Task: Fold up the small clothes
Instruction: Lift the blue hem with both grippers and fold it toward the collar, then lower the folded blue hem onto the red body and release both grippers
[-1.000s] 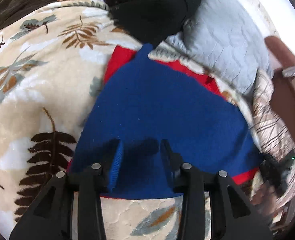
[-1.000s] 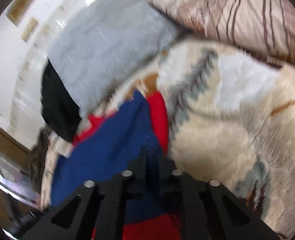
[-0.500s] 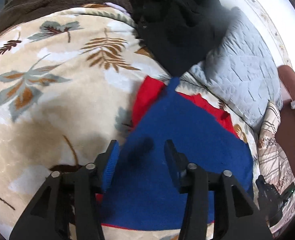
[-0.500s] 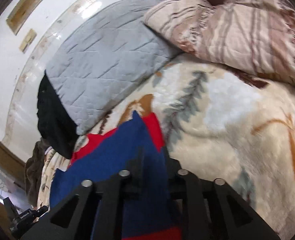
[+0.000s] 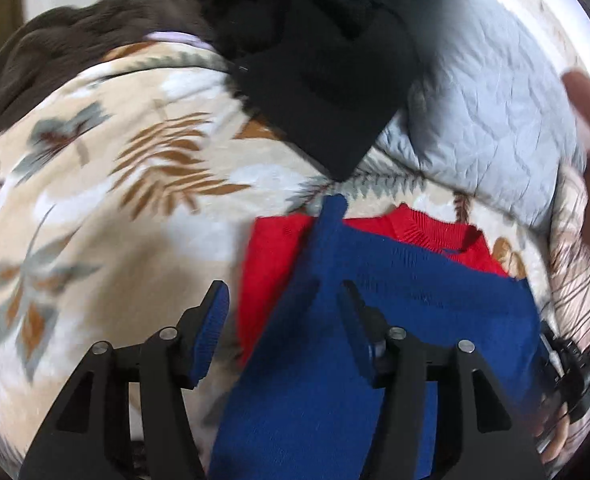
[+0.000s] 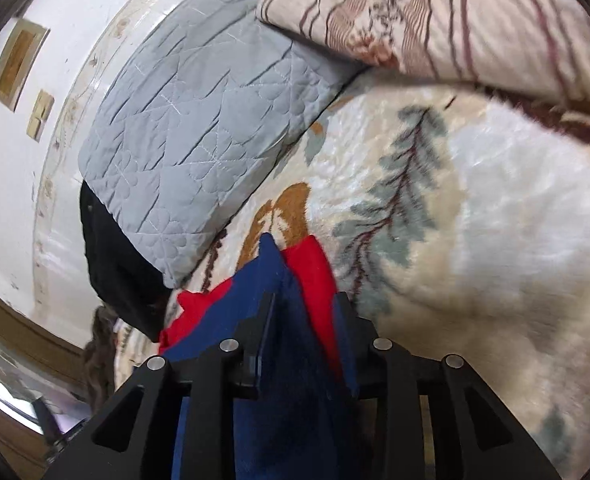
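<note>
A small red and blue knit garment [image 5: 375,320] lies on a cream leaf-patterned blanket [image 5: 115,200]. Its blue part is folded over the red part [image 5: 267,256]. My left gripper [image 5: 283,308] is open and empty, just above the garment's left edge. In the right wrist view my right gripper [image 6: 303,312] is shut on the garment [image 6: 295,360], pinching blue and red layers at a corner, with a tip of cloth sticking out past the fingers. The right gripper also shows at the left wrist view's lower right edge [image 5: 567,364].
A grey quilted pillow [image 5: 495,112] and a black garment [image 5: 327,60] lie at the head of the bed. A brown fleece [image 5: 75,52] lies far left. A striped pillow [image 6: 455,20] is at the right. A white wall [image 6: 15,160] stands behind.
My left gripper has pulled back and left off the blue cloth, showing more blanket. My right gripper stays shut on the garment corner and has lifted it slightly.
</note>
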`<state>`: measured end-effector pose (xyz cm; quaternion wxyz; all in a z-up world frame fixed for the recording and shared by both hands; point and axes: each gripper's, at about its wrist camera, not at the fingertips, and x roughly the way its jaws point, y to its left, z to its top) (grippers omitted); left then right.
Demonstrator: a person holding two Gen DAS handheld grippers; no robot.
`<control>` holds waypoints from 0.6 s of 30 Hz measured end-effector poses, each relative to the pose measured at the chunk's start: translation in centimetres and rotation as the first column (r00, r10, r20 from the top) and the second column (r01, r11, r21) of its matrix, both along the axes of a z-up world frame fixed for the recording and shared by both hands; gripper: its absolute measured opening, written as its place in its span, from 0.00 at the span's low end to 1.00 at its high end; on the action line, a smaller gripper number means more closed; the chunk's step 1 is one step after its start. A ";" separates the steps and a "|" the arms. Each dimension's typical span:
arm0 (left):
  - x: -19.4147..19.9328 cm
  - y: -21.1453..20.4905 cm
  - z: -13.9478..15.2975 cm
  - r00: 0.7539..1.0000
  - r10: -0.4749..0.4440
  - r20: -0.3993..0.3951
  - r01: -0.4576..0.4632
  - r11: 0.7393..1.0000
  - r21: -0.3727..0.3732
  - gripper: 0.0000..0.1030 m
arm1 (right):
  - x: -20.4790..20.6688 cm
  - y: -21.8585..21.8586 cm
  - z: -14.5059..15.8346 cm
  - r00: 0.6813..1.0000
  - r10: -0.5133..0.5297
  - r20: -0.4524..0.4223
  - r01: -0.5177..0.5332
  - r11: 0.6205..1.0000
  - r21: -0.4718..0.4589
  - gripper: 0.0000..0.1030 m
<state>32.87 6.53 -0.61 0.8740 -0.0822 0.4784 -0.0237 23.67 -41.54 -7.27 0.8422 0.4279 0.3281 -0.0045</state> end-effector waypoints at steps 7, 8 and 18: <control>2.1 -3.0 -2.8 0.996 -0.048 -0.072 0.061 0.981 0.186 0.26 | 1.8 2.6 1.3 0.993 0.121 -0.003 -0.120 0.983 -0.138 0.09; 1.9 -2.8 -2.6 0.998 -0.042 -0.056 0.050 0.985 0.162 0.15 | 1.7 3.2 2.0 0.992 0.125 -0.001 -0.123 0.972 -0.201 0.08; 0.7 -1.2 -2.5 0.998 0.063 -0.021 -0.059 0.987 0.152 0.11 | 1.8 1.7 -0.8 0.995 0.051 -0.082 -0.061 0.991 -0.122 0.08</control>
